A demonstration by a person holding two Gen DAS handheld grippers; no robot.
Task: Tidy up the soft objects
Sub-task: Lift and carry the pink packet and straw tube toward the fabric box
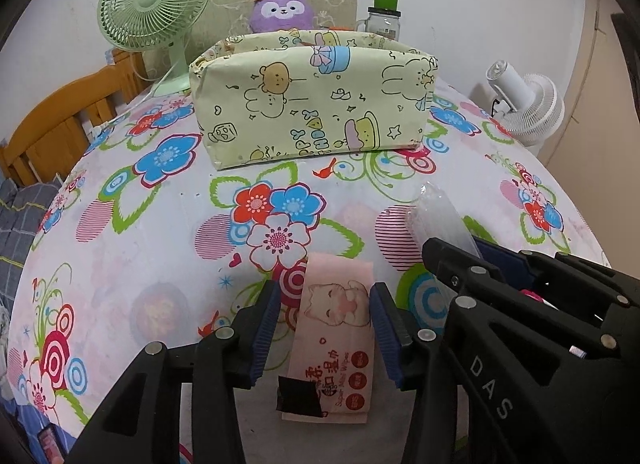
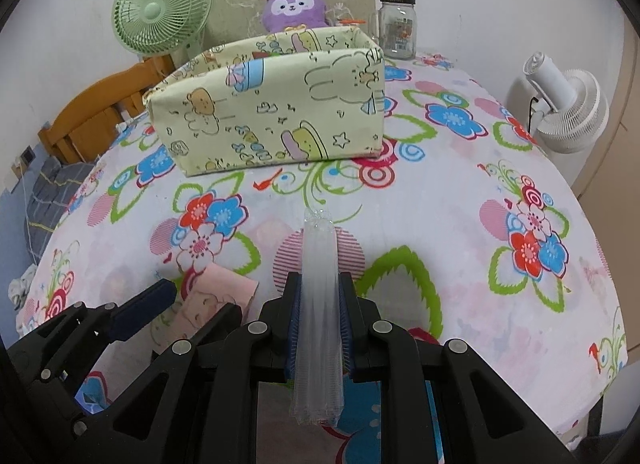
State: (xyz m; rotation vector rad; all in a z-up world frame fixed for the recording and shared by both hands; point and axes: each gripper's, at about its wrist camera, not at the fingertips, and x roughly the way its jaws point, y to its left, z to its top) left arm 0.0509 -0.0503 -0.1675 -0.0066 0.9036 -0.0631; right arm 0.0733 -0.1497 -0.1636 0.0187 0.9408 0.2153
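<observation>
The right gripper (image 2: 319, 328) has its fingers pinched on a clear plastic packet (image 2: 319, 304) at lower centre, lifted off the table (image 2: 460, 191). The left gripper (image 1: 325, 328) has its fingers spread either side of a pink wet-wipes pack (image 1: 334, 328), apparently not yet squeezing it. The pickup step seems in hand; next, each pack probably goes over the near wall into the fabric storage box (image 1: 312, 103) at upper centre. Open cloth lies between, and the two grippers sit close together.

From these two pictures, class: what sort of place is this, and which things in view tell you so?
Probably a bedroom or living room at home: a table under a flowered tablecloth, a green desk fan, a purple plush toy behind a cartoon-print storage box, and a wooden bed frame.
</observation>
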